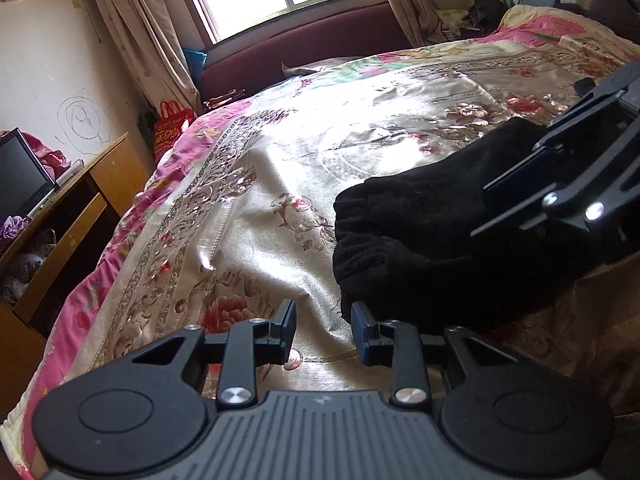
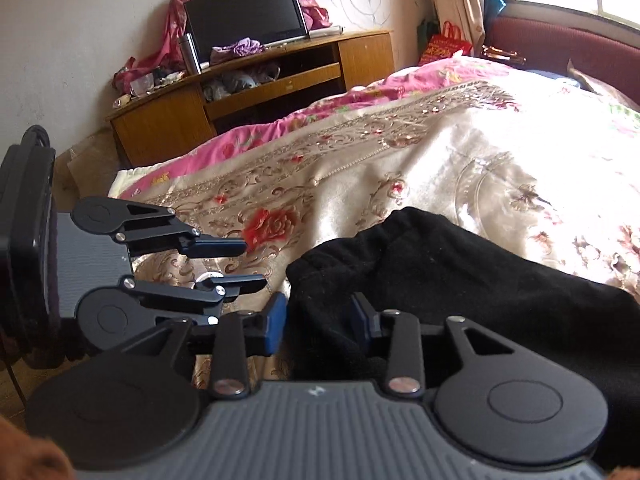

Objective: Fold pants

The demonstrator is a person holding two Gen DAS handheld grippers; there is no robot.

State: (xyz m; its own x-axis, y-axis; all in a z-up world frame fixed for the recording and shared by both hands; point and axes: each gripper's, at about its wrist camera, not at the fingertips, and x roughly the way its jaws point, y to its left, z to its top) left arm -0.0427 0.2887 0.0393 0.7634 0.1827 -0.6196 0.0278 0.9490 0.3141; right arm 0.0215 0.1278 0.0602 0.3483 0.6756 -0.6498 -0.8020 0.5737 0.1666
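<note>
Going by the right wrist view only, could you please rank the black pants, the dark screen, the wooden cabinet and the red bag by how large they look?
1. black pants, though closeness to the camera inflates them
2. wooden cabinet
3. dark screen
4. red bag

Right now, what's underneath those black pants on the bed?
The black pants lie folded on a shiny floral bedspread, which shows all around them. Whatever sits directly beneath the fabric, or between its folded layers, is covered.
</note>
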